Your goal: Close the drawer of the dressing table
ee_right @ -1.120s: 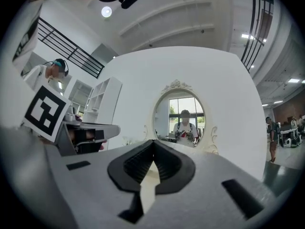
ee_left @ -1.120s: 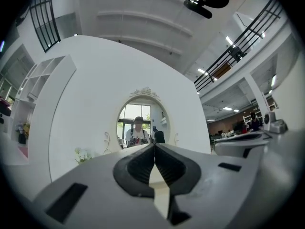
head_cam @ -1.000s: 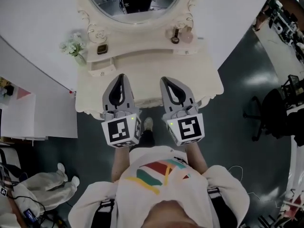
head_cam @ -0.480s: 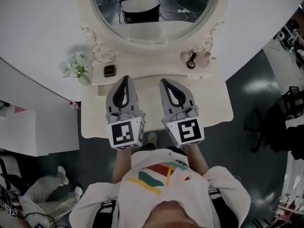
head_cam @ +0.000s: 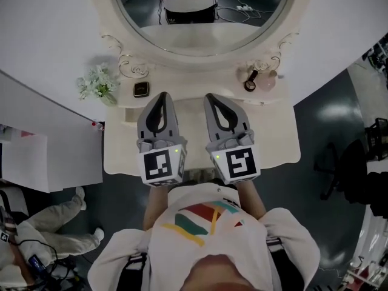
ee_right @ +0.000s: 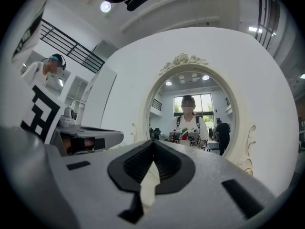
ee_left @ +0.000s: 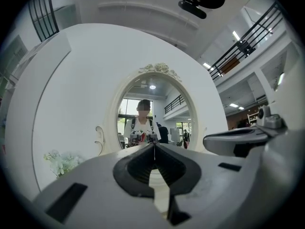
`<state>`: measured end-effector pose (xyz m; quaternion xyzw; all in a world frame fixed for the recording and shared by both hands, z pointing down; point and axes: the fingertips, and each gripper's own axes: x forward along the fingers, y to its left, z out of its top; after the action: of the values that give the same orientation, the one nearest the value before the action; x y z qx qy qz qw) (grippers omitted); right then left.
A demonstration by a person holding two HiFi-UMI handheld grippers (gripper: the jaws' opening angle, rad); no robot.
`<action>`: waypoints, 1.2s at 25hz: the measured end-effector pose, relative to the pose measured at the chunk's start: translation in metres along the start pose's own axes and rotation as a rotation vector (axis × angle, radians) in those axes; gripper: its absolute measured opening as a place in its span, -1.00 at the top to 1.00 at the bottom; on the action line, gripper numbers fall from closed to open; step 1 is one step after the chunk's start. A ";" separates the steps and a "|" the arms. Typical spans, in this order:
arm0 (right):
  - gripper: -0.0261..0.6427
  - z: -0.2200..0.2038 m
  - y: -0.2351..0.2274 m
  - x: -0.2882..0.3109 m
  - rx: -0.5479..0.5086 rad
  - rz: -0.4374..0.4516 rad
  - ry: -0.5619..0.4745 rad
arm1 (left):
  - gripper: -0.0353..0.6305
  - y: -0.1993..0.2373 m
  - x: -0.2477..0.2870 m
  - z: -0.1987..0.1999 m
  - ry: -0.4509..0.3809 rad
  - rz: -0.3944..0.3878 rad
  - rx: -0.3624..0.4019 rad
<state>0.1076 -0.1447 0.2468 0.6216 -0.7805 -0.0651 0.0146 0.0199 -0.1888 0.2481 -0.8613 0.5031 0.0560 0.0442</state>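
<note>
Over dressing table [head_cam: 276,139]: left hand-held gripper [head_cam: 162,94] and right hand-held gripper [head_cam: 213,96] clenched, nothing held.

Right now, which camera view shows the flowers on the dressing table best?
Head view: the flowers show whole, from above. The left gripper view shows them small and partly hidden; the right gripper view shows none.
</note>
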 end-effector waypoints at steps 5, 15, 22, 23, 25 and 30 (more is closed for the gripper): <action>0.92 0.002 -0.010 0.009 0.022 0.010 -0.011 | 0.88 -0.005 0.013 0.000 0.025 0.003 -0.001; 0.92 -0.006 -0.015 0.024 0.015 0.063 0.004 | 0.88 0.008 0.019 0.000 0.011 0.087 0.013; 0.92 -0.012 0.013 0.042 0.035 0.175 -0.007 | 0.87 0.047 0.010 -0.009 0.038 0.178 -0.006; 0.92 -0.013 0.017 0.044 0.041 0.191 -0.005 | 0.87 0.053 0.008 -0.012 0.042 0.189 -0.008; 0.92 -0.014 0.025 0.047 0.045 0.217 -0.003 | 0.87 0.064 0.004 -0.016 0.058 0.210 -0.007; 0.92 -0.023 0.044 0.056 0.032 0.271 0.015 | 0.85 0.090 -0.008 -0.042 0.128 0.273 0.000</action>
<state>0.0551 -0.1912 0.2715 0.5110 -0.8581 -0.0454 0.0192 -0.0597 -0.2315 0.2891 -0.7867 0.6172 0.0064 0.0043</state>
